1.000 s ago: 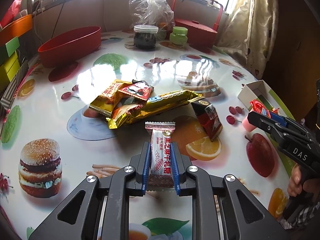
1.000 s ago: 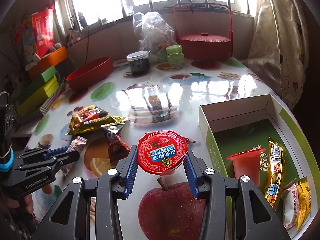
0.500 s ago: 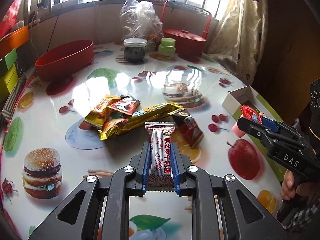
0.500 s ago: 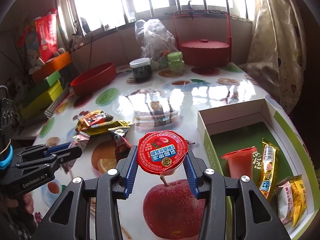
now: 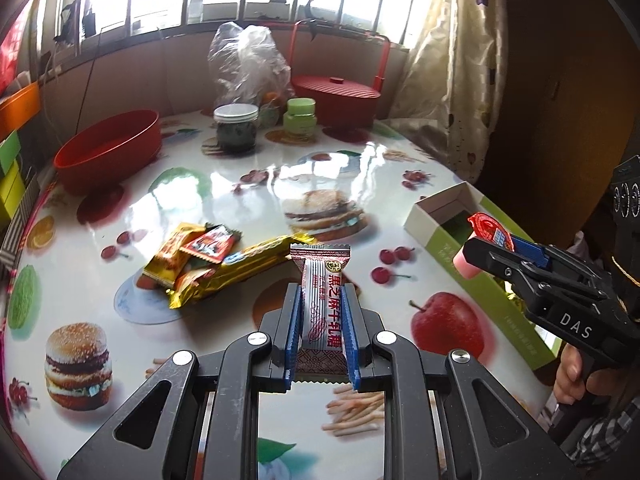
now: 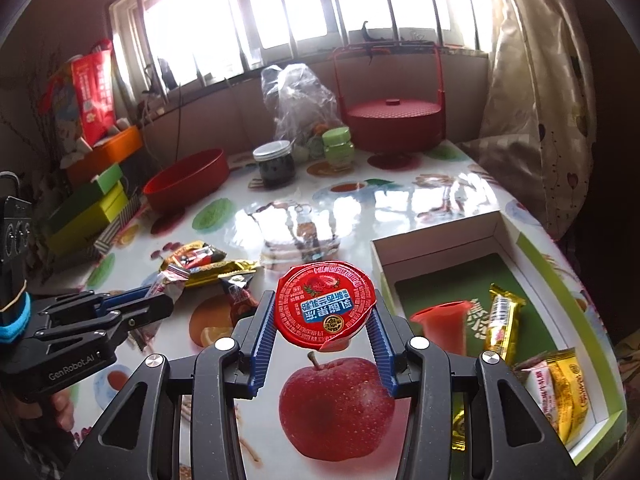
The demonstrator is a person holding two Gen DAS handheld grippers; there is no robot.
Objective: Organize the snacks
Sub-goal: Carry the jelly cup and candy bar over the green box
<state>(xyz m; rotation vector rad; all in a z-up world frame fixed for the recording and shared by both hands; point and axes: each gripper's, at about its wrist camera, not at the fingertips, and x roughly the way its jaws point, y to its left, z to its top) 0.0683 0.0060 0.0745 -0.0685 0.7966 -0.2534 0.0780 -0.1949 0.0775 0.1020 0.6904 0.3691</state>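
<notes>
My left gripper (image 5: 320,300) is shut on a white and red candy bar (image 5: 322,312), held above the table. My right gripper (image 6: 324,312) is shut on a red-lidded jelly cup (image 6: 325,305), held above the table just left of the open green and white box (image 6: 516,240); that cup also shows in the left wrist view (image 5: 486,236). The box holds another red jelly cup (image 6: 442,326), a gold bar (image 6: 502,322) and yellow packets (image 6: 564,392). A pile of snack packets (image 5: 200,256) lies on the table left of centre.
A red bowl (image 5: 108,148), a dark jar (image 5: 235,126), a green jar (image 5: 301,114), a plastic bag (image 5: 250,64) and a red lidded basket (image 5: 336,96) stand at the back. Coloured boxes (image 6: 88,208) are stacked at the left edge. A curtain (image 6: 532,100) hangs at the right.
Both grippers have risen and moved right with their loads. The right gripper with the jelly cup is nearer the box. The left gripper now looks farther across the table.
</notes>
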